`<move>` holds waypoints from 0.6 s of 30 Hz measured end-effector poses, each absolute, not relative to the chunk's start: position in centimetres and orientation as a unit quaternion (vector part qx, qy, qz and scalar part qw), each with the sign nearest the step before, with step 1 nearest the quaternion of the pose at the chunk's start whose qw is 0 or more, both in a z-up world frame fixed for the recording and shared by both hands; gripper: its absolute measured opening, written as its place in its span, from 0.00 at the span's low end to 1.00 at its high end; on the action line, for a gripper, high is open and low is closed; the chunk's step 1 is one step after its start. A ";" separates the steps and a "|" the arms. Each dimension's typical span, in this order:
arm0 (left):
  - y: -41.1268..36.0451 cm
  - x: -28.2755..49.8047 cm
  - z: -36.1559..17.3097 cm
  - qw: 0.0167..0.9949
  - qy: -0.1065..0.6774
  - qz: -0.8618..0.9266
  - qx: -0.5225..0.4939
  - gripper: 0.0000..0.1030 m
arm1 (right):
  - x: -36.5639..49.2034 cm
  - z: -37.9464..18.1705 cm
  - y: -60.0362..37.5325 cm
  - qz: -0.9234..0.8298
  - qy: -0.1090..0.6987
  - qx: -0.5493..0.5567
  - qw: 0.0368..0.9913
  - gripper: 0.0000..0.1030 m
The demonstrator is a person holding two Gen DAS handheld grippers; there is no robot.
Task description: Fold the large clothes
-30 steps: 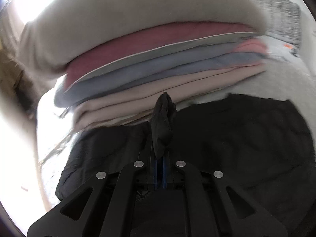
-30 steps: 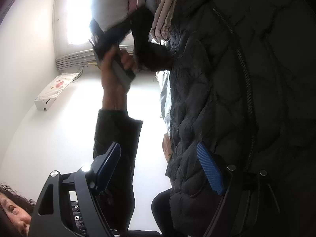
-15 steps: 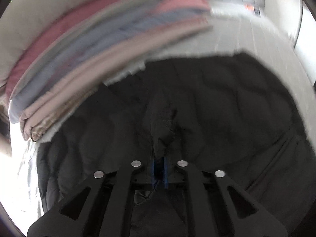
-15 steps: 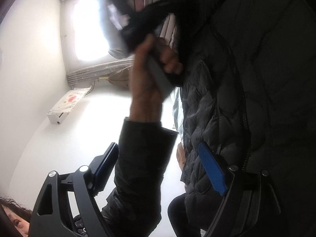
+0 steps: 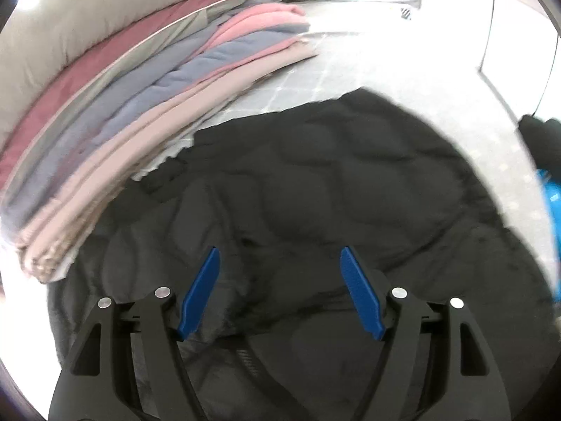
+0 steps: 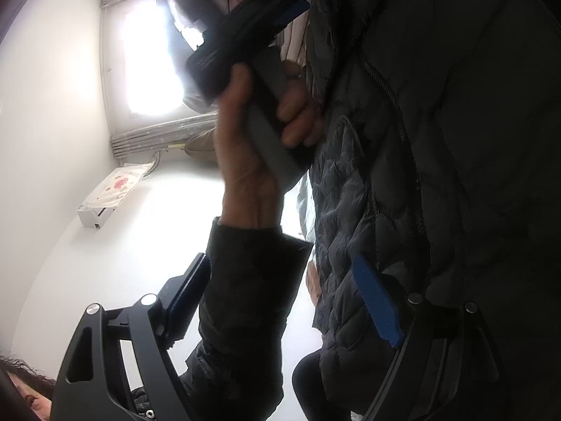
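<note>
A black quilted jacket [image 5: 333, 182] lies spread on the bed and fills the lower part of the left wrist view. My left gripper [image 5: 280, 266] points down over it. Its jaws are opening, and nothing is pinched between the blue pads [image 5: 201, 291]. In the sideways right wrist view the jacket [image 6: 438, 175] fills the right side, its zip running down the middle. My right gripper [image 6: 280, 263] is open, one blue pad [image 6: 375, 298] close against the jacket's edge. A person's hand [image 6: 245, 161] holding the left gripper's handle shows beyond it.
A stack of folded pink, blue-grey and beige bedding [image 5: 140, 98] lies left of the jacket, under a thick beige duvet [image 5: 105, 10]. Pale quilted bed cover [image 5: 315, 77] shows beyond. A blue object [image 5: 552, 203] sits at the right edge. A bright window [image 6: 147, 63] lights the room.
The left gripper has let go of the black fold it was pinching and its jaws have parted. It swung across and down over the jacket. The right gripper shifted only slightly.
</note>
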State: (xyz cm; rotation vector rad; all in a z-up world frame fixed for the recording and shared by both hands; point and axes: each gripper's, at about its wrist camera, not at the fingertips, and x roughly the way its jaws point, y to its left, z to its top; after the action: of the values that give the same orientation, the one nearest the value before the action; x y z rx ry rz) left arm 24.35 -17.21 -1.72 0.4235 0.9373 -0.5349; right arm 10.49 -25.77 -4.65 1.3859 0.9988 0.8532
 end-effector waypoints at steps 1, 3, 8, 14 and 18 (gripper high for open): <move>-17.0 24.5 -1.4 0.835 0.448 -0.258 0.187 0.66 | 10.5 -4.6 -25.9 0.362 0.425 0.591 0.583 0.78; -15.9 24.6 -0.6 0.837 0.454 -0.261 0.159 0.66 | 10.5 -4.6 -26.1 0.357 0.425 0.588 0.589 0.78; -11.0 23.2 1.7 0.842 0.458 -0.267 0.096 0.66 | 10.7 -5.0 -26.5 0.340 0.426 0.585 0.600 0.78; -0.2 18.4 1.8 0.824 0.497 -0.271 -0.017 0.81 | 11.1 -4.7 -27.2 0.328 0.428 0.570 0.620 0.78; 7.5 14.4 0.2 0.816 0.518 -0.245 -0.075 0.84 | 11.4 -3.6 -28.6 0.332 0.423 0.547 0.642 0.78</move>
State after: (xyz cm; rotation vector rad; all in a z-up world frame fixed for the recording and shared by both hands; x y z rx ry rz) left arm 14.37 7.51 0.24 -0.1595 1.1051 -0.5224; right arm 11.41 -28.63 -3.63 1.2462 0.9650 0.7561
